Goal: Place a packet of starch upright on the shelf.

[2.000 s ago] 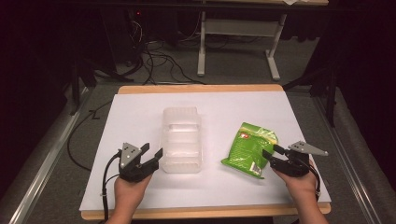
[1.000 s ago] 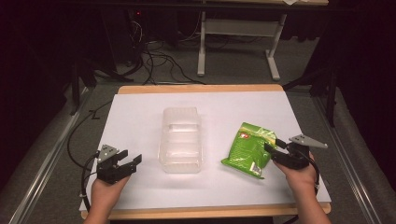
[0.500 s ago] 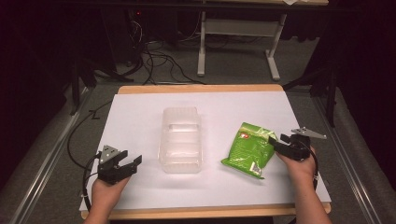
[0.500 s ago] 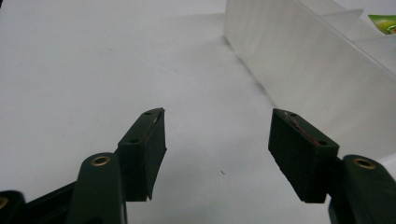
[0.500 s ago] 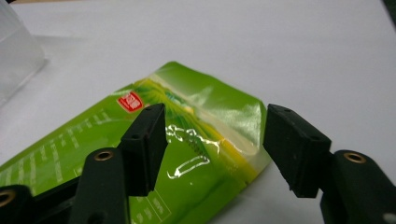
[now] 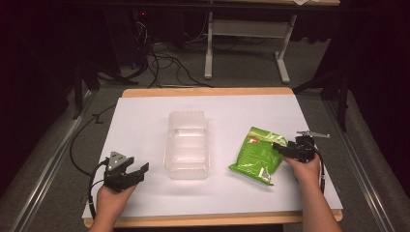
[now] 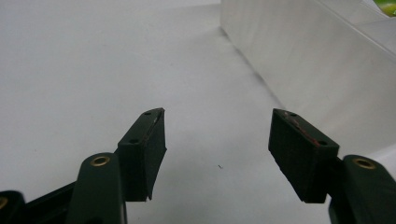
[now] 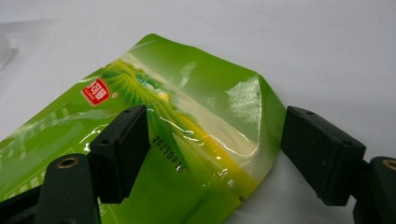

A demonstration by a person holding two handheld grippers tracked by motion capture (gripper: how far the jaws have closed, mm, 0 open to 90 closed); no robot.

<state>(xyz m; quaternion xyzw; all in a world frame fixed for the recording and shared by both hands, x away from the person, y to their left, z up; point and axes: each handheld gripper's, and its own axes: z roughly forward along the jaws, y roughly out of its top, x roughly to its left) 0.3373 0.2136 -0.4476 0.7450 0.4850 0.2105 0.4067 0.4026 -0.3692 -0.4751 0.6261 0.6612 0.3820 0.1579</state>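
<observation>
From above, a person works at a white-covered desk, a gripper in each hand. A clear plastic tub, ribbed and rounded at the corners, sits open-side up at the centre. A glossy green pouch lies flat just to its right. The left gripper rests near the front edge, apart from the tub, its fingers spread. The right gripper reaches the pouch's right edge, probably lined up to pinch it, though contact is hard to judge from this height.

Along the left gripper, two black ribbed fingers stand wide apart over bare white paper, holding nothing. The tub's frosted wall rises to the right, close but untouched.

Along the right gripper, the fingers are wide open and straddle a corner of the pouch, not closed on it. The film is shiny and creased, with a red logo and a printed date code, the sealed edge lifted slightly off the desk.
</observation>
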